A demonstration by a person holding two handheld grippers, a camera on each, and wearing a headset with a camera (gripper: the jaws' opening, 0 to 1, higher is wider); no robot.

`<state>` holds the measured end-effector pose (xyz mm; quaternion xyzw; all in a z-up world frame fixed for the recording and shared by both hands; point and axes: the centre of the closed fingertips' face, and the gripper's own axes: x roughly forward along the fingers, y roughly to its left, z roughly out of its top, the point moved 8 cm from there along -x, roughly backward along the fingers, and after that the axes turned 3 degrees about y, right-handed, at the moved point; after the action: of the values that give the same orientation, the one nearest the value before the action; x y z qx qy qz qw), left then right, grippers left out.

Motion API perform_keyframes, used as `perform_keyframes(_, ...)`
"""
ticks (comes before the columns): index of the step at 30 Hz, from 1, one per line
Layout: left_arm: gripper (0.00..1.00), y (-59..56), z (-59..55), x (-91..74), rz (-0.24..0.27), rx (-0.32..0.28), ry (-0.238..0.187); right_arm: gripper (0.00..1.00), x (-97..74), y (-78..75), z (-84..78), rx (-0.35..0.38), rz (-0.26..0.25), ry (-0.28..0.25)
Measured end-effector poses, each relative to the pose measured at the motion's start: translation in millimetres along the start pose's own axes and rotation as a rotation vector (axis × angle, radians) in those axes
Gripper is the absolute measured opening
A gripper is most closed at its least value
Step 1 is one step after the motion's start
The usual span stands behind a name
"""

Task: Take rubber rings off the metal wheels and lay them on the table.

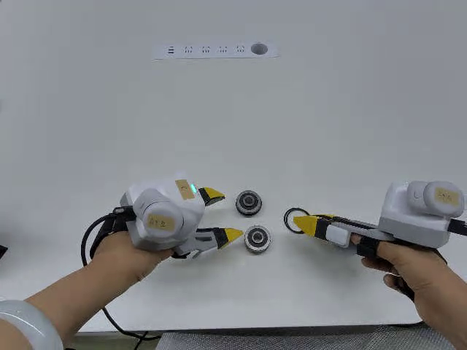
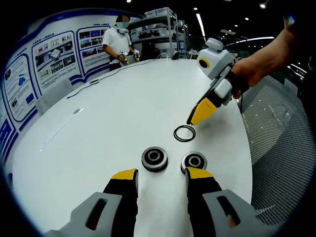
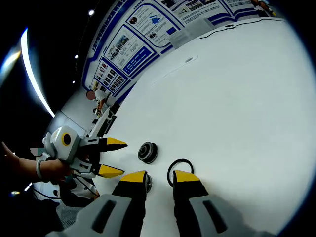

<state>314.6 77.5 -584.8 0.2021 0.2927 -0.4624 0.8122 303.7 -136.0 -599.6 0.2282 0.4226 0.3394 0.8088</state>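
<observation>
My left gripper sits nearest, its yellow-tipped jaws spread wide and holding nothing. Both metal wheels stand on the white table just off its tips: the far wheel ahead of the gap, the near wheel right beside one tip. My right gripper points in from the other side, jaws a little apart and empty. One black rubber ring lies flat on the table at its tips, close to the wheels but apart from them. Whether a tip touches it, I cannot tell.
</observation>
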Motion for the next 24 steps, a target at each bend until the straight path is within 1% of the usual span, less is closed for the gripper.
perform_keyframes(3,0.38,4.1,5.4,2.0,0.007,0.006,-0.007,0.22,2.1,3.7,-0.3,-0.004,0.009,0.004)
perform_keyframes(8,0.36,5.7,14.2,5.9,0.005,0.014,-0.01,0.22,4.5,7.2,-0.4,-0.005,0.022,0.006)
perform_keyframes(19,0.31,7.1,17.1,18.1,-0.022,0.027,0.007,0.22,11.0,7.7,2.8,-0.007,0.041,0.008)
perform_keyframes(24,0.29,9.3,18.6,22.7,-0.022,0.032,0.012,0.22,13.2,8.8,2.7,-0.005,0.049,0.011)
